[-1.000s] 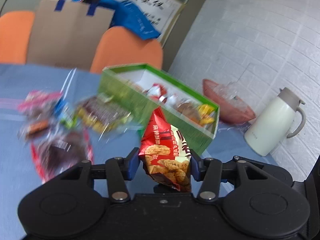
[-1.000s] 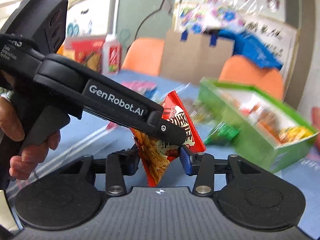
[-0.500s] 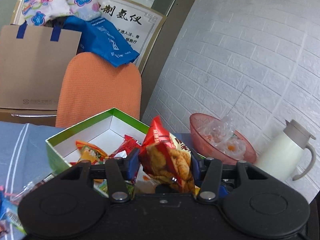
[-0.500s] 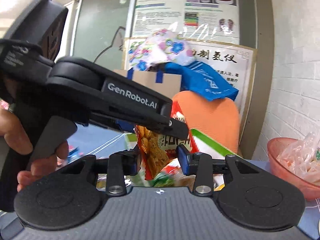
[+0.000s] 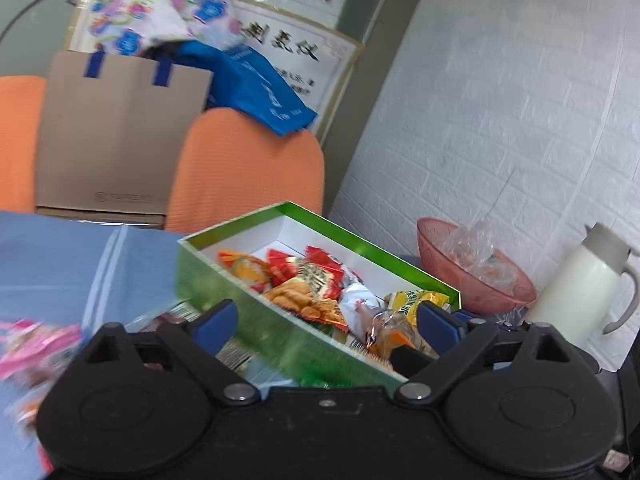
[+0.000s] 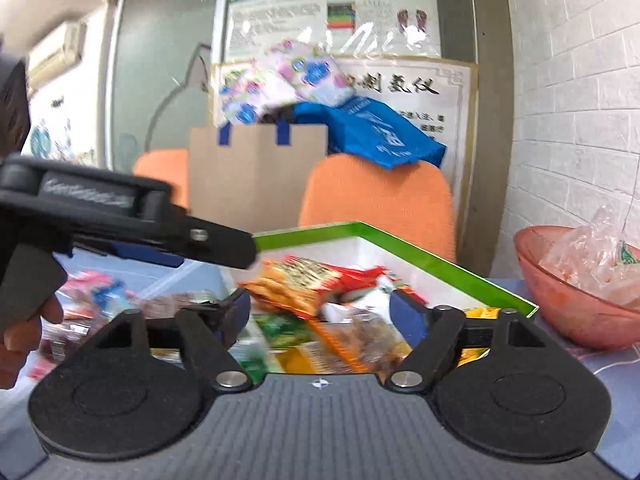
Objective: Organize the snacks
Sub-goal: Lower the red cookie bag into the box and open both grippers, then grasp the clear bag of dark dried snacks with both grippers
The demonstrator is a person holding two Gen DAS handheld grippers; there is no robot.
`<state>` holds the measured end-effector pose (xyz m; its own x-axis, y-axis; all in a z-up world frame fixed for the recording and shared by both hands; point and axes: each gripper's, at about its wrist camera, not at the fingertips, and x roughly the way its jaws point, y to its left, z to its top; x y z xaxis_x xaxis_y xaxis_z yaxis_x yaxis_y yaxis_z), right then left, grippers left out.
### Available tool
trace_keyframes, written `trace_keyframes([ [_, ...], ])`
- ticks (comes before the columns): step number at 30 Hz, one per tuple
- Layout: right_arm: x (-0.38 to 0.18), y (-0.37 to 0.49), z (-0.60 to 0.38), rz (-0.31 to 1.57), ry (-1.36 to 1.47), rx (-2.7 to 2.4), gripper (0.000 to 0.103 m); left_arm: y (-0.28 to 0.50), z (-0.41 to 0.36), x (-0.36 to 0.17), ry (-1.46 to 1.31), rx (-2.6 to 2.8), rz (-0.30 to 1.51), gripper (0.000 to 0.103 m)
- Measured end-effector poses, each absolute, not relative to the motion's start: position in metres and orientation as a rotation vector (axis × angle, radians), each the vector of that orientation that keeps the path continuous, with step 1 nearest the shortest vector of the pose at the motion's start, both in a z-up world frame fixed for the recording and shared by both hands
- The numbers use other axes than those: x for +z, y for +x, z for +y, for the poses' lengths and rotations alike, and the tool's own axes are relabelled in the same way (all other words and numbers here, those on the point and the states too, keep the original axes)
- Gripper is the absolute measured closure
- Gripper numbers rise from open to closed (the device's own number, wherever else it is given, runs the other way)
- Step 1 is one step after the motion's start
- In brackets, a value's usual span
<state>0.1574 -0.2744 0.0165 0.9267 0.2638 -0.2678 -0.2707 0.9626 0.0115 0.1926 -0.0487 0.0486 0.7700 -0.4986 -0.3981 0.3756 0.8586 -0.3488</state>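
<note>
The green box (image 5: 256, 320) stands on the blue tablecloth, its white inside filled with several snack packets. A red packet showing fried pieces (image 5: 308, 286) lies on top of them, free of both grippers. In the left wrist view my left gripper (image 5: 326, 322) is open over the box's near wall with nothing between its pads. My right gripper (image 6: 322, 312) hangs just above the box (image 6: 440, 264). Its jaws are opening wide and touch no packet, and the red packet (image 6: 296, 280) lies beyond them. From the left, the left gripper (image 6: 208, 248) reaches towards the box.
Loose snacks (image 5: 28, 344) lie blurred on the cloth left of the box. A pink bowl with plastic bags (image 5: 476, 280) and a white jug (image 5: 580, 296) stand to the right by the brick wall. Orange chairs (image 5: 248, 168) and a cardboard bag (image 5: 116, 140) are behind.
Both grippers were shut on the red packet above the box. Both have opened, and the packet now lies in the box. The left gripper has drawn back to the left.
</note>
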Motion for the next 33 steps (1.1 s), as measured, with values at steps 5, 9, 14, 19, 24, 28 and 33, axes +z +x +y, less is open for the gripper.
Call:
trace_keyframes([
  [5, 0.017, 0.129, -0.245, 0.305, 0.014, 0.440, 0.000, 0.143, 0.005, 0.039, -0.264, -0.346, 0.488, 0.000],
  [9, 0.006, 0.126, -0.209, 0.417, 0.022, 0.566, 0.000, 0.138, 0.043, 0.018, -0.343, -0.256, 0.560, 0.000],
  [14, -0.004, 0.128, -0.168, 0.502, -0.016, 0.617, 0.000, 0.144, 0.072, 0.003, -0.475, -0.278, 0.609, 0.000],
  [19, -0.011, 0.138, -0.143, 0.540, -0.074, 0.626, 0.000, 0.140, 0.090, -0.002, -0.554, -0.280, 0.599, 0.000],
  [24, -0.022, 0.162, -0.128, 0.580, -0.089, 0.602, 0.007, 0.145, 0.087, -0.008, -0.543, -0.283, 0.608, 0.000],
  [28, -0.029, 0.161, -0.133, 0.620, -0.057, 0.598, 0.071, 0.150, 0.076, -0.016, -0.451, -0.318, 0.646, 0.024],
  [33, -0.028, 0.130, -0.149, 0.628, -0.070, 0.597, 0.074, 0.130, 0.069, -0.023, -0.444, -0.393, 0.675, 0.022],
])
